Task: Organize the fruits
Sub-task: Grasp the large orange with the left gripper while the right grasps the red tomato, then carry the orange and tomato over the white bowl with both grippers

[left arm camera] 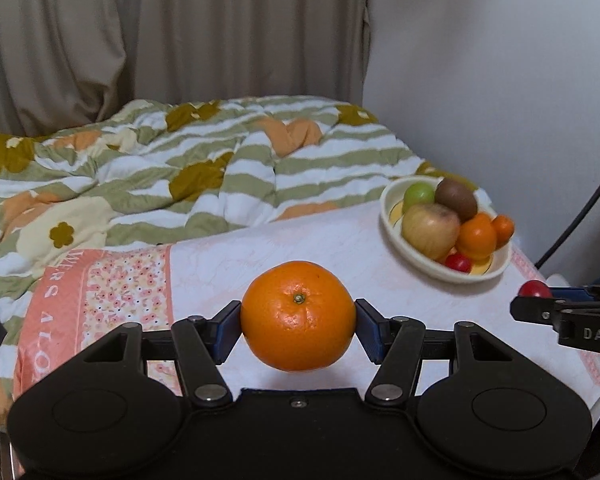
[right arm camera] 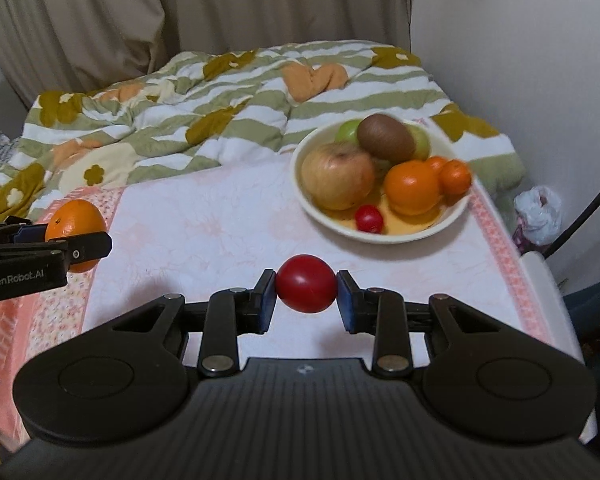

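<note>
My left gripper (left arm camera: 298, 326) is shut on a large orange (left arm camera: 298, 316) and holds it above the white cloth. It also shows at the left of the right wrist view, with the orange (right arm camera: 74, 220) in it. My right gripper (right arm camera: 306, 298) is shut on a small red tomato (right arm camera: 306, 283) above the cloth; the tomato shows in the left wrist view (left arm camera: 534, 290) too. A cream bowl (right arm camera: 324, 216) at the back right holds an apple (right arm camera: 338, 180), a kiwi (right arm camera: 386, 138), green fruit, small oranges (right arm camera: 412, 188) and a little red tomato (right arm camera: 369, 219). The bowl (left arm camera: 388, 204) shows in the left wrist view.
The table carries a white cloth (right arm camera: 204, 224) with a pink flowered border. A striped, flowered quilt (left arm camera: 160, 168) lies behind the table. Curtains and a white wall stand at the back. A black cable (right arm camera: 588, 212) and a white bag (right arm camera: 538, 208) are at the right.
</note>
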Motion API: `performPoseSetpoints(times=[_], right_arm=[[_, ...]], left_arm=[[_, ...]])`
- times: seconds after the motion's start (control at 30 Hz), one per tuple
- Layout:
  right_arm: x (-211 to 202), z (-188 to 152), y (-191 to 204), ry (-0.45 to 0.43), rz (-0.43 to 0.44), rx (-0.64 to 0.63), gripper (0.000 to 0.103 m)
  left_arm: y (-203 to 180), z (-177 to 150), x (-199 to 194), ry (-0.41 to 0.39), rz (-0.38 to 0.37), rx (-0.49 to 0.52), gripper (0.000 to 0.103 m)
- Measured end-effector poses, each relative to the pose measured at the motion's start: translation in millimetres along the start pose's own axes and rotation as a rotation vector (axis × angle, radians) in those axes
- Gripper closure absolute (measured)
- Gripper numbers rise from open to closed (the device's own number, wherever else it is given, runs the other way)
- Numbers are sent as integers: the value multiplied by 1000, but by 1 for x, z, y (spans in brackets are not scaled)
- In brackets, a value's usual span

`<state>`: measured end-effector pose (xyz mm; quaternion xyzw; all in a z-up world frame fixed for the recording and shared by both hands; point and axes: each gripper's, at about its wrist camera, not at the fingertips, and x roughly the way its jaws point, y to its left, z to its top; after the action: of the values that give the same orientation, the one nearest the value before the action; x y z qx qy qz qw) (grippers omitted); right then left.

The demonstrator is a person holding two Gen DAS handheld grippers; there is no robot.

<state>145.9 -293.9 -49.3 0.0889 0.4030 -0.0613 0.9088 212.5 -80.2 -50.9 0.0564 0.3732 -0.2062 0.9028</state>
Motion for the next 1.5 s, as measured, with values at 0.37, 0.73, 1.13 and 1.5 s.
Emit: performPoseSetpoints(times=[0.37, 0.73, 1.13, 1.5], right_arm=[[-35, 42, -89, -77, 64, -23, 55], [-2, 87, -160, -80, 73, -51, 55], [53, 124, -178, -51, 62, -6, 55], [110, 151, -179, 0, 57, 23, 55]], left_arm=[[-72, 34, -5, -65, 53, -61, 39], [-117, 70, 46, -39, 44, -67, 39], [-111, 110, 134, 65, -19, -107, 39], [-105, 120, 197, 150, -44, -107, 39]])
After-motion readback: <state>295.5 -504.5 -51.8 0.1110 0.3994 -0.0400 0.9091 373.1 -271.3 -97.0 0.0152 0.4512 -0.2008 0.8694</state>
